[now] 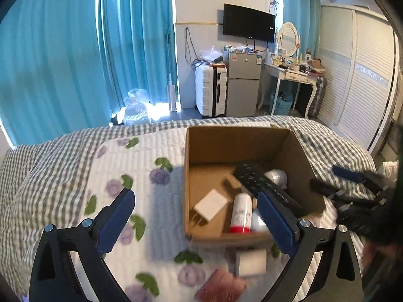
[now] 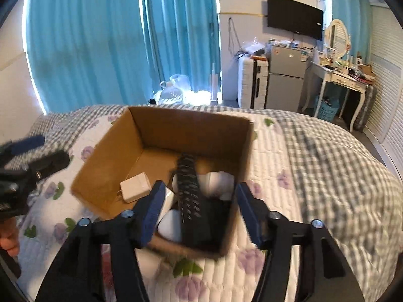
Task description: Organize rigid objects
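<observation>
**Left wrist view: two items left on the bed beside a nearly filled box**

Left wrist view: the left gripper is seen spread wide with nothing between its fingers, hovering over the quilt at the near left corner of the cardboard box. Inside the box a white charger, a white bottle with a red base, a black remote and a pale rounded object are already lying. Outside it, just in front of the near wall, a small white block and a blurred pink object are seen on the quilt; neither can be identified more closely.

In the right wrist view, the right gripper is likewise held open and empty, poised above the box's near right corner, with the remote's long axis running away from it toward the far wall.

The next move is judged to turn on the white block. It lies below and between the left gripper's fingers, nearer the camera than the box, so the left hand is judged the closer one. A drop toward the quilt and a pull back toward the person would be called for. The block's sides appear roughly square, so no long axis is offered for alignment. The soft quilt may let it tilt when pinched.
</observation>
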Demonstrator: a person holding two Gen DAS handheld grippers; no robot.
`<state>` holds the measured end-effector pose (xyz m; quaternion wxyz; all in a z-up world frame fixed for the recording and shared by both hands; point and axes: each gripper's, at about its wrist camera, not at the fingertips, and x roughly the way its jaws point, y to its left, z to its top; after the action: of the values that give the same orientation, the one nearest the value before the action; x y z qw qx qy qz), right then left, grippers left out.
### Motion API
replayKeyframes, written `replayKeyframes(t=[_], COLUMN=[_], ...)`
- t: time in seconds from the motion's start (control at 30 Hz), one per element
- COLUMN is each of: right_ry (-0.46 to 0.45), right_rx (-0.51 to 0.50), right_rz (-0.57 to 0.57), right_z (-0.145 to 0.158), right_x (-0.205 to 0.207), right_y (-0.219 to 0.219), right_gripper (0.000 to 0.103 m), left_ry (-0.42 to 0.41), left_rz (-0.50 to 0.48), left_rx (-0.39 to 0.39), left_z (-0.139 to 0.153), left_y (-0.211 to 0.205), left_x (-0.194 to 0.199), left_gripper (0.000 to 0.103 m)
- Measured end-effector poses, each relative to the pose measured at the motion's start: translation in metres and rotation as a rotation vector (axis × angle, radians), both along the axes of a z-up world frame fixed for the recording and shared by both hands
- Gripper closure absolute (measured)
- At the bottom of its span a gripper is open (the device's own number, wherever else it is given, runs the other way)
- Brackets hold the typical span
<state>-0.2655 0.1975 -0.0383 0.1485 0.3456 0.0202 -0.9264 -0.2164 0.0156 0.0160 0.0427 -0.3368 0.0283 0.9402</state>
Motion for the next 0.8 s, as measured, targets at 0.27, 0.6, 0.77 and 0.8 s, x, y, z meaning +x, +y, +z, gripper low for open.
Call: replayKeyframes(t=[0.27, 0.6, 0.77, 0.8], right_ry=[0.056, -0.025, -0.085, -0.098], right_rx=[0.031, 0.05, 0.069, 0.073], right_rz=[-0.052, -0.094, -0.082, -0.082], right_z=[0.042, -0.013, -0.058, -0.064], right_x=[0.073, 0.089, 0.078, 0.076], right_y=[0.017, 0.011, 0.006, 0.006], right_gripper=[0.011, 0.009, 0.009, 0.009], left_ry=[-0.012, -0.109, -0.177, -0.185], left_rz=[0.028, 0.057, 0.031, 0.022], left_rx=[0.019, 0.001, -0.033, -0.047], left_z=[-0.001, -0.066, -0.121, -0.13], left_y=[-0.009, -0.009, 0.003, 0.006], left_x=[0.058, 0.073, 0.064, 0.063], left_gripper=[0.0, 0.0, 0.0, 0.0])
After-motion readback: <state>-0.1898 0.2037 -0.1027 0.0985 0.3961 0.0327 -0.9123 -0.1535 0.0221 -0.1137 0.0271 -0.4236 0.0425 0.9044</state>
